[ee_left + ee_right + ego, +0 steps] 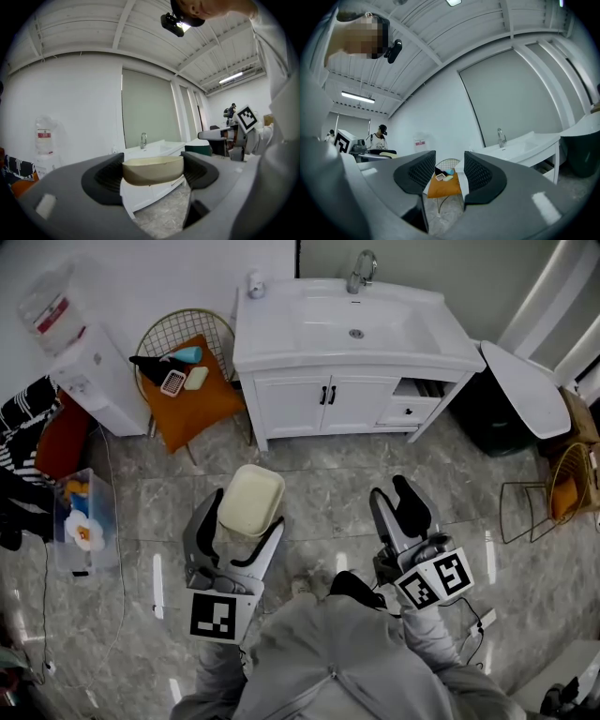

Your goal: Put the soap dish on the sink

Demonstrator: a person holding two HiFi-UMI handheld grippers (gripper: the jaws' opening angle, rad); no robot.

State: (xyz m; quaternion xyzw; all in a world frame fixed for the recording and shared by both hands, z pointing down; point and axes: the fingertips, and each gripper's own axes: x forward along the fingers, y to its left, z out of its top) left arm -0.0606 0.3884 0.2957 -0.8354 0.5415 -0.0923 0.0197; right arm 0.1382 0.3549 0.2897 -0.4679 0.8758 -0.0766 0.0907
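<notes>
The soap dish (250, 501) is a cream rounded-rectangle tray, held up over the floor between the jaws of my left gripper (246, 517), which is shut on it. In the left gripper view the dish (153, 169) spans the gap between both pads, level, with the white sink (157, 147) behind it. The sink (281, 345) stands on a white cabinet against the far wall, with a chrome tap (361, 270). My right gripper (395, 496) hovers to the right of the dish, open, its jaws (449, 176) holding nothing.
A wire chair with an orange cushion (192, 399) and small items stands left of the cabinet, next to a water dispenser (84, 367). One cabinet drawer (412, 401) is open. A dark bin with a white lid (520, 390) and a wire basket (562, 486) stand right.
</notes>
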